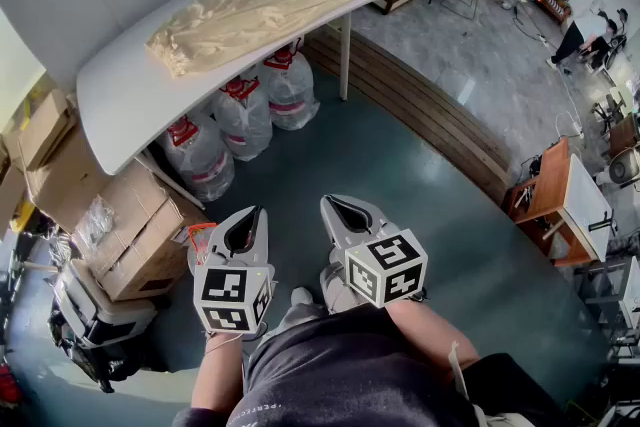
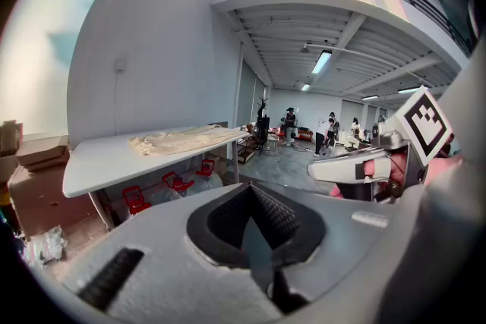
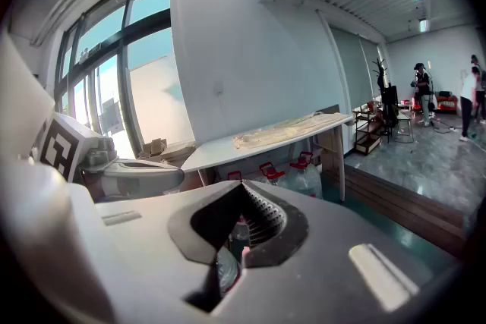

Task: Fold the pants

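Observation:
Cream pants (image 1: 250,10) lie spread flat along a white table (image 1: 120,105) at the far side of the room; they also show as pants (image 2: 178,139) in the left gripper view and pants (image 3: 285,130) in the right gripper view. My left gripper (image 1: 245,227) and right gripper (image 1: 347,213) hover side by side, close to the person's body, well short of the table. Both are shut with nothing between their jaws.
Several clear water jugs with red caps (image 1: 240,115) stand under the table. Cardboard boxes (image 1: 130,230) pile up at the left. A wooden step edge (image 1: 430,110) runs diagonally across the floor. People (image 1: 585,30) and desks (image 1: 560,200) are at the right.

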The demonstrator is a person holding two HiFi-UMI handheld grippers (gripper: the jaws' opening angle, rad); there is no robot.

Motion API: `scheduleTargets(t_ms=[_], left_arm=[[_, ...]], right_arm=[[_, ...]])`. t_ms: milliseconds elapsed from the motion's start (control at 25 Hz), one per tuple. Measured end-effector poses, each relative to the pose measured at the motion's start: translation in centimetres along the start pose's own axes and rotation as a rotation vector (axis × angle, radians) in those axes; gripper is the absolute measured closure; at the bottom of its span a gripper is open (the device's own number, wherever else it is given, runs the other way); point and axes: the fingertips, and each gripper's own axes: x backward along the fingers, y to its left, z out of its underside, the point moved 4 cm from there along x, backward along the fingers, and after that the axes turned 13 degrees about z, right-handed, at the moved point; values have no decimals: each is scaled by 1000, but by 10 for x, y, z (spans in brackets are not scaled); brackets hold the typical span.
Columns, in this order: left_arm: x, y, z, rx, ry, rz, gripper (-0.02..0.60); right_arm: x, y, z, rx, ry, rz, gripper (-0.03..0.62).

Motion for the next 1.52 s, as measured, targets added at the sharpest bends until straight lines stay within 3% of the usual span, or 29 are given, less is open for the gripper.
scheduleTargets(t_ms=[400,1200,1520], left_arm=[[-26,8,-5,-9,32,-21,580],[-164,54,-49,-52,107,-15,578],[-189,63,-54,-27,158,-33,578]], right_arm=[[-32,-20,-19,-14,-12,-39,599],[-137,-109,-64,48,47,-107,597],[-161,-132,-74,43,61,-119,597]])
